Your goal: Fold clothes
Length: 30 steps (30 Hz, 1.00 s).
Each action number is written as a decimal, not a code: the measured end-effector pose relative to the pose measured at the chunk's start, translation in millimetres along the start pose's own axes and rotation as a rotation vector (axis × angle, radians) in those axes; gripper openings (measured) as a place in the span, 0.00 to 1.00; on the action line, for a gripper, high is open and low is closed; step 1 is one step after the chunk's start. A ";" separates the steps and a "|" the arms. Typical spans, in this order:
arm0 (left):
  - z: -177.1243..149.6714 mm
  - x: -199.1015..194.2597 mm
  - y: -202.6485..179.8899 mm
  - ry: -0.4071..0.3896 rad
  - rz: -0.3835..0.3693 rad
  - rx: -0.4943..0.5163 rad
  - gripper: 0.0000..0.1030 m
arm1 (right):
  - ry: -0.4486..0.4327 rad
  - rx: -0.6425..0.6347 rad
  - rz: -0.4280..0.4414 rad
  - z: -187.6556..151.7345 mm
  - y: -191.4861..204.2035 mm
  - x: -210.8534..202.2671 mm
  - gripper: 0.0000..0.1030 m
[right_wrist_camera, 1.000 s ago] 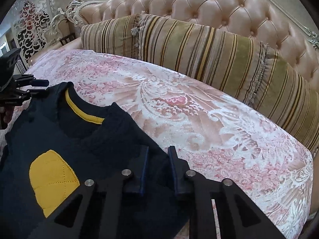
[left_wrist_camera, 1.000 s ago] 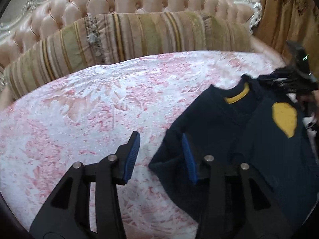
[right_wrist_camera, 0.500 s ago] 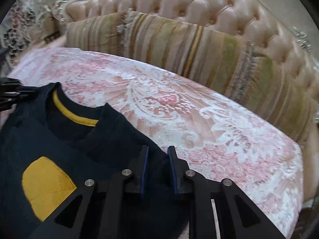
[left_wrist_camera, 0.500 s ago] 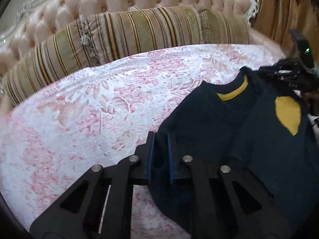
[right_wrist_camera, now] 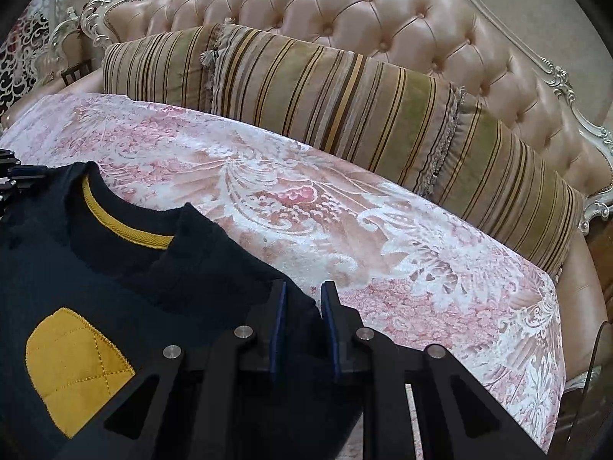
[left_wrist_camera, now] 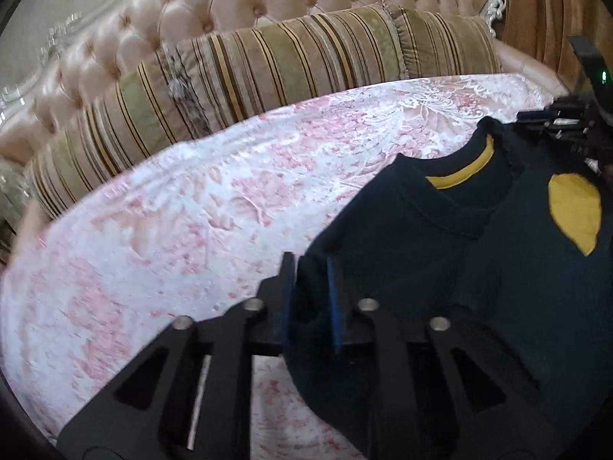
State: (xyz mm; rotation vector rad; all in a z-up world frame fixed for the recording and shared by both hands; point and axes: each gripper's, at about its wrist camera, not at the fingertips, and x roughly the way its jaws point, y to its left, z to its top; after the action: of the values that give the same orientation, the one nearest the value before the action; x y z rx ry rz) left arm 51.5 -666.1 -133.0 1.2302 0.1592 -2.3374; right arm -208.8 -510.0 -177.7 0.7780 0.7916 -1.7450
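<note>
Since the earlier frames, the left gripper (left_wrist_camera: pixel 310 299) had shifted off the bare bedspread and onto the near shoulder edge of the dark navy sweater with a mustard-yellow collar lining (left_wrist_camera: pixel 440 253). Its jaws, wide apart a second before, had then clamped and were now opening again; navy cloth lay bunched between the blue pads (left_wrist_camera: pixel 335 306), but whether they pressed on it could not be told.

On the other side, the right gripper (right_wrist_camera: pixel 302 318) stood at the opposite shoulder edge of the sweater (right_wrist_camera: pixel 161 268), where it had barely moved. Its jaws were opening too, with a fold of navy fabric between the blue pads (right_wrist_camera: pixel 276 322); the frames did not settle whether the cloth was gripped.

That sweater lay flat, collar toward the cushions, on the pink and white floral damask bedspread (right_wrist_camera: pixel 345 222), with a mustard-yellow quilted patch (right_wrist_camera: pixel 72 364) stitched on its front. Behind it, long olive and gold striped bolster cushions (right_wrist_camera: pixel 364 107) leaned on the tufted pink leather headboard (right_wrist_camera: pixel 345 11).

No brand, label or legible writing showed on the sweater or anywhere else.
</note>
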 end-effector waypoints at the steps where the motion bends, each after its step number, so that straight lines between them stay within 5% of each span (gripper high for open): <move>1: 1.7 -3.8 -0.9 -0.005 0.035 0.006 0.42 | 0.001 0.007 -0.007 1.1 -3.9 -2.8 0.41; 3: 5.1 -12.1 -2.9 -0.018 0.105 0.018 0.50 | -0.010 0.017 -0.053 3.1 -13.9 -16.1 0.56; 7: 8.0 -51.7 -12.5 -0.083 0.278 -0.011 0.52 | -0.089 0.091 -0.152 -10.1 -33.4 -69.0 0.75; 11: -17.2 -83.0 -36.1 -0.065 0.244 -0.102 0.54 | -0.137 0.164 -0.032 -47.4 -13.4 -116.5 0.79; 18: -66.7 -128.4 -87.6 -0.050 0.237 -0.227 0.54 | -0.065 0.193 0.060 -122.1 55.1 -149.6 0.80; 24: -101.9 -165.6 -137.9 -0.047 0.230 -0.219 0.54 | 0.007 0.241 0.148 -189.5 83.9 -172.5 0.80; 30: -127.1 -189.6 -155.6 -0.076 0.178 -0.226 0.54 | 0.053 0.289 0.139 -210.3 80.2 -182.6 0.80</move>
State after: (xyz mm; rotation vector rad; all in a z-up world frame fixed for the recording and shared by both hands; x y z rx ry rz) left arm 162.2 -419.9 -74.7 1.0017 0.2695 -2.1430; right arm -55.4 -264.5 -163.2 1.0505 0.5109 -1.7388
